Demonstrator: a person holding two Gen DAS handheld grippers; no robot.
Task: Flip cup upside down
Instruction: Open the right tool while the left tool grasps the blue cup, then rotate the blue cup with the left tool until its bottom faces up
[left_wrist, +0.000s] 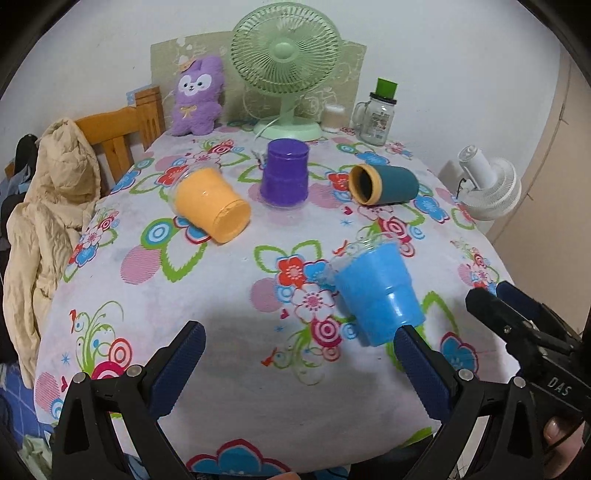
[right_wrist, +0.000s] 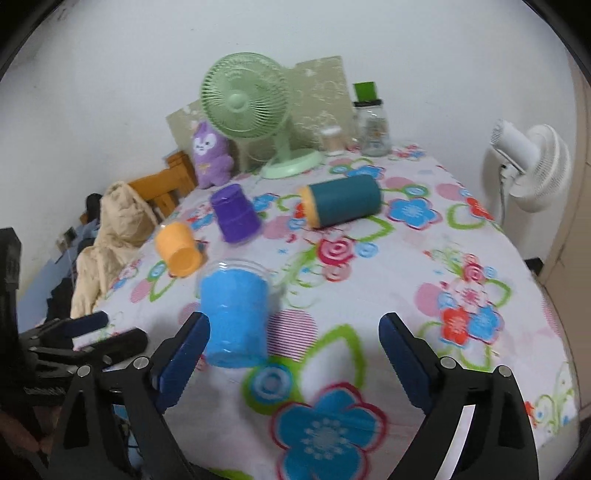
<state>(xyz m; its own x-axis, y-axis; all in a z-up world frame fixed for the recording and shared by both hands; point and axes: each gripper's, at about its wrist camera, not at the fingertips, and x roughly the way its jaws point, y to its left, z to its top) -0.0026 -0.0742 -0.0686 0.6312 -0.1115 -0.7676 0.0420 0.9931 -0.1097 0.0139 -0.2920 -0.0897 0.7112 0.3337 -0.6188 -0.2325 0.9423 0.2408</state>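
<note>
A blue cup (left_wrist: 376, 291) lies on its side on the flowered tablecloth (left_wrist: 229, 295), base toward me, just beyond my left gripper's right finger. It also shows in the right wrist view (right_wrist: 236, 314), beside the right gripper's left finger. An orange cup (left_wrist: 210, 203) and a teal cup (left_wrist: 384, 184) also lie on their sides. A purple cup (left_wrist: 284, 173) stands upside down. My left gripper (left_wrist: 299, 339) is open and empty. My right gripper (right_wrist: 293, 332) is open and empty; it also shows in the left wrist view (left_wrist: 495, 295).
A green desk fan (left_wrist: 286, 62), a purple plush toy (left_wrist: 197, 96), a small white cup (left_wrist: 332, 118) and a glass jar with a green lid (left_wrist: 378, 114) stand along the back. A beige jacket (left_wrist: 48, 206) hangs over a wooden chair at left. A white fan (left_wrist: 487, 184) stands at right.
</note>
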